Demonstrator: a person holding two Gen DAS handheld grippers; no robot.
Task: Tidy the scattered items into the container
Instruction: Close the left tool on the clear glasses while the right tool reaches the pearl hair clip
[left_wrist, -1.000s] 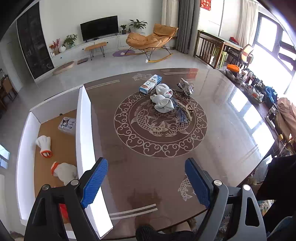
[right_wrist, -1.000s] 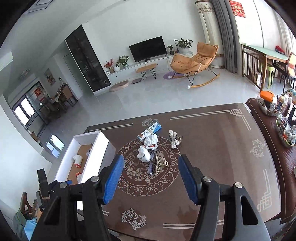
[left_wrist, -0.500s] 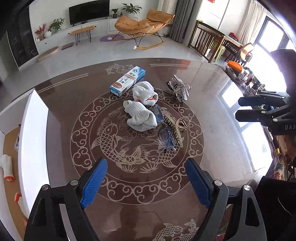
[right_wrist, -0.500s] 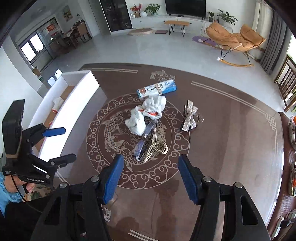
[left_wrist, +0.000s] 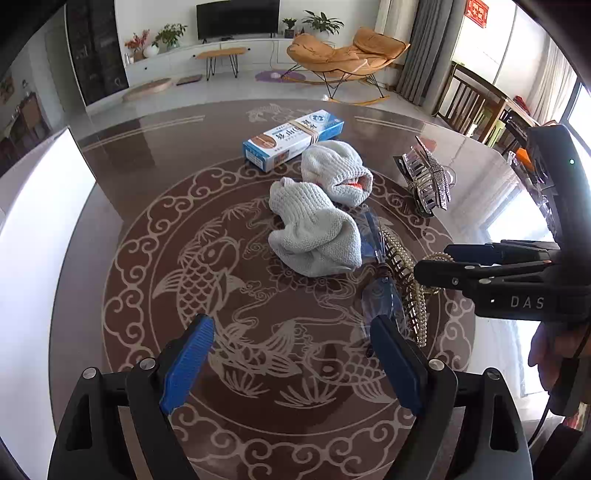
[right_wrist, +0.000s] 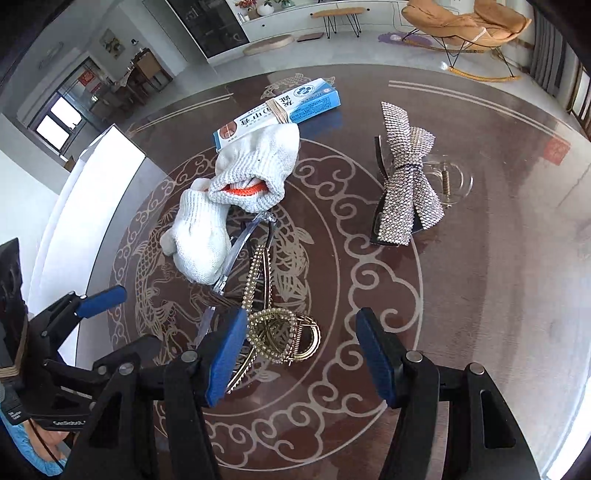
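Note:
A pile lies mid-table: two white knit gloves (left_wrist: 314, 229) (right_wrist: 255, 162), a blue-and-white box (left_wrist: 291, 138) (right_wrist: 280, 110), clear glasses (left_wrist: 380, 291) (right_wrist: 236, 254), a gold pearl hair claw (right_wrist: 280, 332) (left_wrist: 410, 295) and a rhinestone bow clip (right_wrist: 406, 177) (left_wrist: 428, 181). My left gripper (left_wrist: 291, 362) is open and empty, just short of the gloves. My right gripper (right_wrist: 301, 354) is open, low over the table, its jaws either side of the gold claw's rounded end. The white container's wall (left_wrist: 33, 236) (right_wrist: 85, 210) stands at the left.
The dark table (left_wrist: 147, 184) with a fish medallion carries everything. The right gripper shows at the right edge of the left wrist view (left_wrist: 491, 266), over the gold claw. A rocking chair (left_wrist: 343, 55) stands on the floor beyond.
Both grippers have moved down and in toward the pile. The right gripper now straddles the gold hair claw. The container has slid to the left edge of both views.

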